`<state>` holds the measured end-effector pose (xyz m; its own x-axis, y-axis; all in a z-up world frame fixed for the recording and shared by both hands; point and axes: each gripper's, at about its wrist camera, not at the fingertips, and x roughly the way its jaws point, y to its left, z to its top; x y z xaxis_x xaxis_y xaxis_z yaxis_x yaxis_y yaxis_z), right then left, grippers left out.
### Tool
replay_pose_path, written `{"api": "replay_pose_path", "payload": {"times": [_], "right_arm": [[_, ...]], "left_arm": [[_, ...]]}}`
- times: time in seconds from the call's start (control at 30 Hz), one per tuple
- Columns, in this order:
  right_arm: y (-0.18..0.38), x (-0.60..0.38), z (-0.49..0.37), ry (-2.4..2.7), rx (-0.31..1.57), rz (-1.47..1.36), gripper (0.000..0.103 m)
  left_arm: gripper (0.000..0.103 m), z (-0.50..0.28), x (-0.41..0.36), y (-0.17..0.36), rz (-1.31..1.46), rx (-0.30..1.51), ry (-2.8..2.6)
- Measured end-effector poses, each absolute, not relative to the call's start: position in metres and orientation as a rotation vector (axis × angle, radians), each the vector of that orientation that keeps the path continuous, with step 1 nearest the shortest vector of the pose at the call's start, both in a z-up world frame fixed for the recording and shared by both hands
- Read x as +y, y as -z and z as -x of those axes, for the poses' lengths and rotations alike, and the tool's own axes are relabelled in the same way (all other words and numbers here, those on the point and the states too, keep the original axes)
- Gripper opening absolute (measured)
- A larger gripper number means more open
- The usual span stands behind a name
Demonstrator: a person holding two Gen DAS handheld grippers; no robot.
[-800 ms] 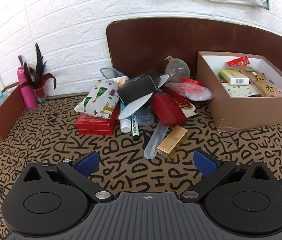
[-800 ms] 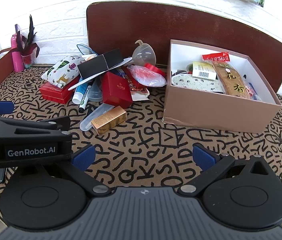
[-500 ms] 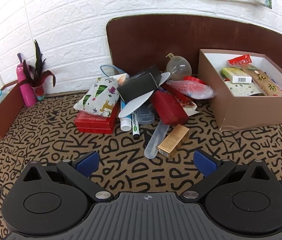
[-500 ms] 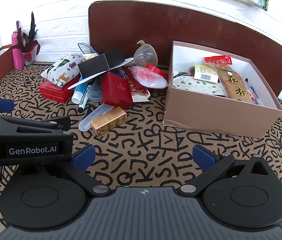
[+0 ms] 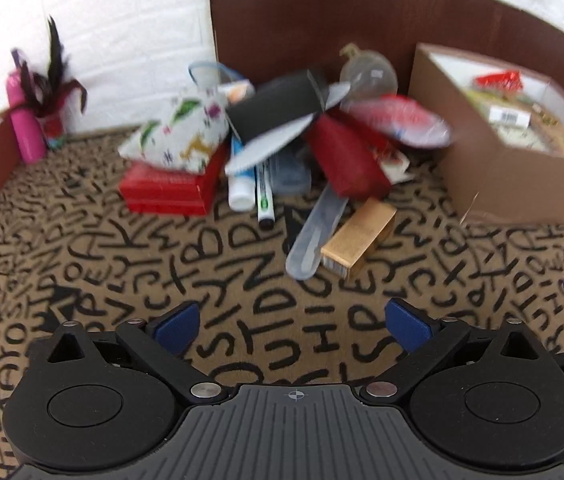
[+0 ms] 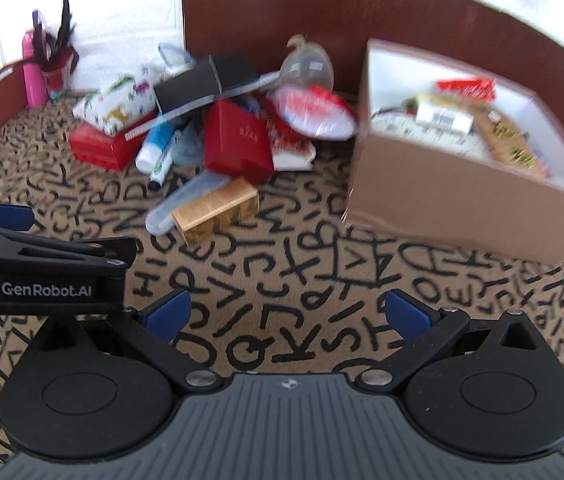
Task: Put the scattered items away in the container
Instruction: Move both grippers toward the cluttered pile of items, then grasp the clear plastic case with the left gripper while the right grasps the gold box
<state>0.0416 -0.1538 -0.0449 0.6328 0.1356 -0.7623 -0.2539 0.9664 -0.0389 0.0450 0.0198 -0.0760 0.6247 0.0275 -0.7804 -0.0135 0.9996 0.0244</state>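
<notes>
Gaping wide and empty, the left gripper (image 5: 291, 326) and right gripper (image 6: 287, 314) hover over the letter-patterned mat (image 6: 289, 272); the small gold cardboard box (image 6: 216, 210) lies mid-mat, left of the brown cardboard container (image 6: 461, 208).

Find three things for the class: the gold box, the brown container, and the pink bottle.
gold box (image 5: 361, 236): left wrist view, on its long top face.
brown container (image 6: 457, 208): right wrist view, on its front outer wall.
pink bottle (image 5: 26, 132): left wrist view, on the middle of its body.
</notes>
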Motion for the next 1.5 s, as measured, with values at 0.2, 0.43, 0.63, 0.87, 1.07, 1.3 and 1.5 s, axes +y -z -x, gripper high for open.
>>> {"api": "replay_pose_path", "payload": {"times": [0.2,0.43,0.63,0.87,1.07,1.3,1.5], "right_arm": [[0.074,-0.145,-0.065,-0.325,0.874,0.135,0.103],[0.096,-0.131,-0.098,-0.410,0.853,0.171,0.094],[0.105,-0.120,-0.122,-0.463,0.823,0.207,0.090],[0.110,-0.105,-0.134,-0.565,0.744,0.301,0.091],[0.115,-0.110,-0.150,-0.553,0.745,0.246,0.094],[0.114,-0.114,-0.153,-0.526,0.714,0.288,0.097],[0.112,-0.121,-0.157,-0.577,0.733,0.240,0.084]], "left_arm": [[0.090,-0.072,0.026,0.100,-0.021,0.930,0.008],[0.065,-0.110,0.039,0.118,0.038,0.975,0.081],[0.043,-0.132,0.043,0.128,0.065,0.996,0.149],[0.049,-0.150,0.038,0.132,0.005,0.966,0.200],[0.047,-0.160,0.038,0.134,-0.003,0.958,0.218],[0.034,-0.160,0.034,0.132,-0.027,0.956,0.210],[0.030,-0.163,0.034,0.130,-0.004,0.979,0.233]]}}
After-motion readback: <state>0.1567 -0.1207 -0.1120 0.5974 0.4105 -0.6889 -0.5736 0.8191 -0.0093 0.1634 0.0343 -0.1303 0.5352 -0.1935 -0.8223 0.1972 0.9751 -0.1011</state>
